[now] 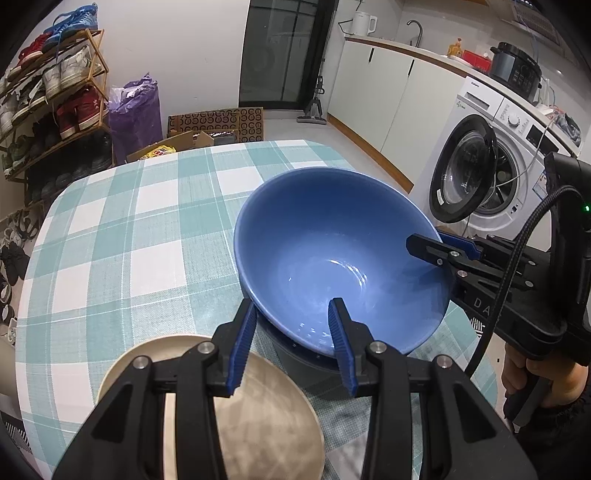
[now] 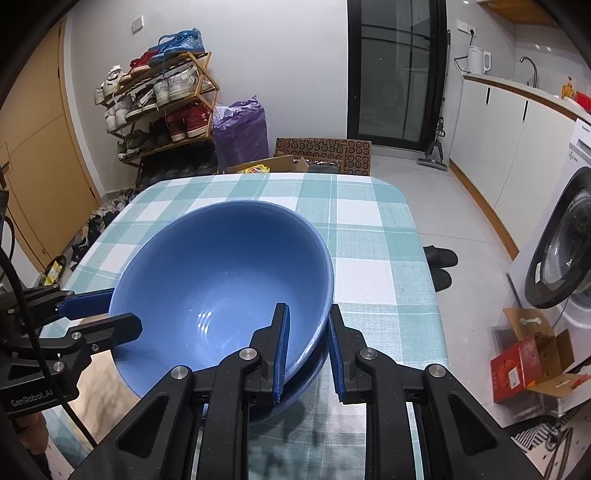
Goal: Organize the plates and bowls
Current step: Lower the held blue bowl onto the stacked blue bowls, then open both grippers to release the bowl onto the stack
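Checked tabletop (image 2: 369, 236), near edge: blue bowl (image 2: 221, 280) tilted over a second bowl (image 2: 295, 391), beside beige plate (image 1: 258, 406). Left gripper (image 1: 291, 343) and right gripper (image 2: 306, 350) each pinching opposite rims. Risk: uneven lowering, rim slipping, chipping below.

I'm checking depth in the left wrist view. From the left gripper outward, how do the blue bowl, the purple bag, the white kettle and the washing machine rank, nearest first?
From the left gripper:
1. Blue bowl: its rim sits between the gripper's fingers.
2. Washing machine: on the right, beside the table.
3. Purple bag: on the floor beyond the table's far left corner.
4. White kettle: on the far counter, upper right.
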Motion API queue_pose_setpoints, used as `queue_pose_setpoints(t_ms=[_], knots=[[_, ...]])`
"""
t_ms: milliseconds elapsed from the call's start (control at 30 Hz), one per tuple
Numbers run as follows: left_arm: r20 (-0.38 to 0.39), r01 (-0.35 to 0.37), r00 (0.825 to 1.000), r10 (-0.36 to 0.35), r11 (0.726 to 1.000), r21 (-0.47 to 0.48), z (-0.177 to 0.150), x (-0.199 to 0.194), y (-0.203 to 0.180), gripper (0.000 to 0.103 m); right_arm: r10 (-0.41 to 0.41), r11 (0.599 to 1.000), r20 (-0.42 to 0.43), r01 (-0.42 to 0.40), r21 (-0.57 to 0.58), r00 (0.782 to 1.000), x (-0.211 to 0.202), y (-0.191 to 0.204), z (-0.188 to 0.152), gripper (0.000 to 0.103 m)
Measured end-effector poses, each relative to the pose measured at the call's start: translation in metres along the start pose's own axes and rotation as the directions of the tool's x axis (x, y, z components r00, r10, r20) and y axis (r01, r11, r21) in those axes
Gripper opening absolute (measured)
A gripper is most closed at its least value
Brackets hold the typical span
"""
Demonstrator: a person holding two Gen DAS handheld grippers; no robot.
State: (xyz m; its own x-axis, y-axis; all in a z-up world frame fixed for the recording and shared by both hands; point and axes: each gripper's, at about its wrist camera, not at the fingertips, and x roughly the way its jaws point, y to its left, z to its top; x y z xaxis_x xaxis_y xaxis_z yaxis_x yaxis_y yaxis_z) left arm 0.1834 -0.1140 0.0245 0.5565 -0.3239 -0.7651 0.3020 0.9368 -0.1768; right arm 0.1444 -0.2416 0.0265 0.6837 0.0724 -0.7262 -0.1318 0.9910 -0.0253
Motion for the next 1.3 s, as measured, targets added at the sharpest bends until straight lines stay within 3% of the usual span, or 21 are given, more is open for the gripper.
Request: queue_pose_setpoints(t_ms=[433, 1000, 1167, 1300], knots=[[-0.016, -0.037, 0.999, 0.037, 0.999, 0.036, -0.004, 0.008, -0.006, 0.039, -0.038, 0.999, -0.008, 0.038, -0.034, 0.999, 0.005, 0.007, -0.005, 0.020], [-0.034, -0.030, 0.999, 0.031, 0.999, 0.038, -0.007, 0.012, -0.003, 0.043, -0.047, 0.998, -0.016, 0.046, -0.045, 0.999, 0.009, 0.011, -0.008, 0.022], [-0.032, -0.020, 0.999, 0.021, 0.999, 0.040, -0.008, 0.012, -0.003, 0.046, -0.021, 0.999, -0.022, 0.020, -0.045, 1.000, 0.009, 0.008, -0.010, 0.031], [-0.035, -0.022, 0.999, 0.023, 0.999, 0.038, -0.009, 0.015, -0.001, 0.053, -0.015, 0.999, -0.022, 0.014, -0.044, 1.000, 0.008, 0.006, -0.012, 0.033]])
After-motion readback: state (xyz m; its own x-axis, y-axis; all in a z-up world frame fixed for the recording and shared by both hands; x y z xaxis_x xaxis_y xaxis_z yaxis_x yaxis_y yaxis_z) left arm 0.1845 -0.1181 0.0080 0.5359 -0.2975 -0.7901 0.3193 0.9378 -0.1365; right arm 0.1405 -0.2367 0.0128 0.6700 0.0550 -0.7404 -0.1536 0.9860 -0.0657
